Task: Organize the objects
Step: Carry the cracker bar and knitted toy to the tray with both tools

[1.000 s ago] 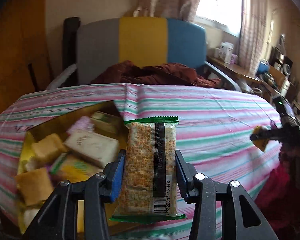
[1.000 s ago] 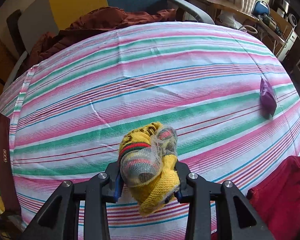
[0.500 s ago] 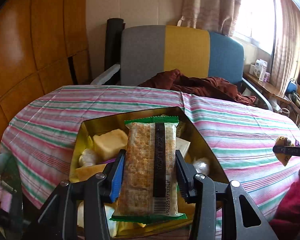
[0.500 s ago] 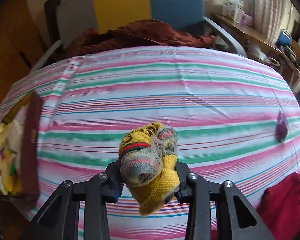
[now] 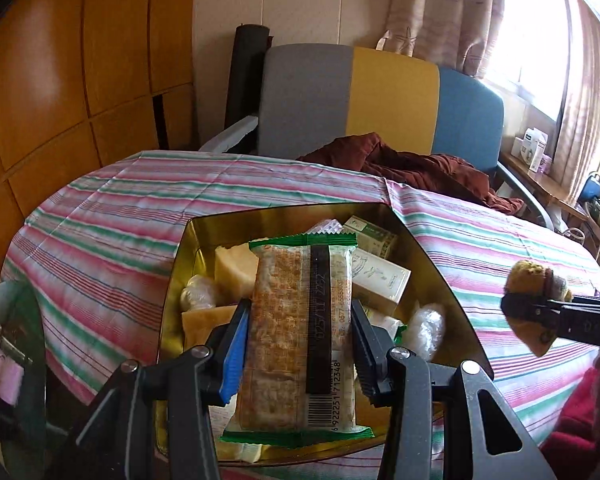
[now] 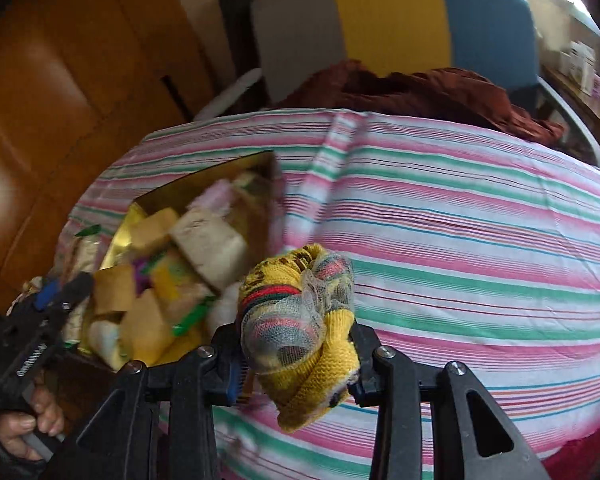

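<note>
My left gripper (image 5: 298,346) is shut on a clear biscuit packet (image 5: 300,340) with green ends and a barcode, held lengthwise above the gold tin box (image 5: 432,264). The box holds several wrapped snacks and small cartons (image 5: 380,278). My right gripper (image 6: 296,354) is shut on a rolled yellow knitted sock (image 6: 300,320) wrapped partly in netting. It hangs over the striped tablecloth just right of the gold tin box (image 6: 204,174). In the left wrist view the right gripper (image 5: 540,312) with the sock (image 5: 534,280) shows at the right edge. The left gripper (image 6: 60,292) shows in the right wrist view, a hand (image 6: 24,420) on its handle.
A round table under a pink, green and white striped cloth (image 5: 112,216) bears the box. Behind it stands a grey, yellow and blue chair (image 5: 380,100) with a brown garment (image 5: 412,164) on it. Wooden panels (image 5: 60,80) are at the left, a cluttered shelf (image 5: 4,344) low left.
The left gripper with the packet has swung left, so the box now lies straight under it. The right gripper with the sock has travelled left across the table toward the box.
</note>
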The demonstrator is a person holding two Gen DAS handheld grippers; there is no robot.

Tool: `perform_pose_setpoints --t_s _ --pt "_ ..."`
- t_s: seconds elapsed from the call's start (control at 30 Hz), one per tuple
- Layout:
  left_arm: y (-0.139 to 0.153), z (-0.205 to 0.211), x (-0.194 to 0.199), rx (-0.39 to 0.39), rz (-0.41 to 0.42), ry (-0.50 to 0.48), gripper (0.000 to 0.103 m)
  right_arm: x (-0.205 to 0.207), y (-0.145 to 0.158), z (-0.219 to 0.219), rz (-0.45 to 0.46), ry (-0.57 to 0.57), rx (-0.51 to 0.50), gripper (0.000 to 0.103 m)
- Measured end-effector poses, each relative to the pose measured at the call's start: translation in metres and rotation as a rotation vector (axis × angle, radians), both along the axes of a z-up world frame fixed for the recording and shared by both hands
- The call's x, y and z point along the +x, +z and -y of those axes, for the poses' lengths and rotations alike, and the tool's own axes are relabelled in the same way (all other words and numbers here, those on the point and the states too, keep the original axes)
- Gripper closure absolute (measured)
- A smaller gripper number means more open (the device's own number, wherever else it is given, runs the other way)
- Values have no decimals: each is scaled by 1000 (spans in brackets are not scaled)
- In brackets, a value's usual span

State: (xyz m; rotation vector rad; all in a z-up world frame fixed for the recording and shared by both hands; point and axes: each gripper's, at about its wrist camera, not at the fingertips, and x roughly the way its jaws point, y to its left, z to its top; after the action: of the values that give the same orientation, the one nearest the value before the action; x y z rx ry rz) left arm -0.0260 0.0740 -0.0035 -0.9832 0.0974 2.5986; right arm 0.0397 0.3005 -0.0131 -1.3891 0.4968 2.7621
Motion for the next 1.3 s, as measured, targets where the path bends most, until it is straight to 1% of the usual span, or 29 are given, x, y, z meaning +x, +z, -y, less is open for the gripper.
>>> perform_pose_setpoints --t_s 0.1,0.23,0.33,0.43,0.5,0.6,0.67,0.83,0.87,0.93,1.03,1.13,1.2,1.23,1.27,1.3 --pt "-3 3 -1 4 10 2 56 -6 0 17 -4 44 -14 65" --pt "-4 16 -5 31 31 15 56 -12 -3 35 -1 93 -37 65" --pt "0 35 -11 84 51 39 56 -17 -7 47 3 131 -43 65" --pt "6 55 -14 110 38 72 56 -22 -9 58 -1 177 -40 65" --pt "11 70 -16 142 38 85 56 -27 -11 67 -5 217 -32 65" --pt "14 82 -20 194 56 95 56 -35 -13 81 -29 285 -33 63" --pt "14 84 -23 220 72 87 56 -41 -19 88 -29 304 -9 61" --pt "13 66 -32 245 112 37 56 -47 -34 85 19 286 -6 50" --pt "12 61 -35 251 120 23 56 -46 -34 83 20 278 -3 49" --pt "10 47 -41 245 128 7 56 -42 -34 79 18 265 -3 43" --pt "5 28 -52 243 143 -13 56 -37 -32 72 11 243 -16 42" --pt "-4 10 -67 229 177 -6 56 -32 -30 70 4 232 -23 42" --pt "-10 2 -77 211 191 15 52 -30 -30 70 2 229 -18 42" --pt "-12 0 -81 205 197 20 43 -29 -30 71 2 230 -16 42" --pt "-14 -1 -84 201 202 32 39 -28 -30 72 3 232 -13 42" --pt "-14 0 -85 202 202 41 39 -27 -31 73 3 233 -9 42"
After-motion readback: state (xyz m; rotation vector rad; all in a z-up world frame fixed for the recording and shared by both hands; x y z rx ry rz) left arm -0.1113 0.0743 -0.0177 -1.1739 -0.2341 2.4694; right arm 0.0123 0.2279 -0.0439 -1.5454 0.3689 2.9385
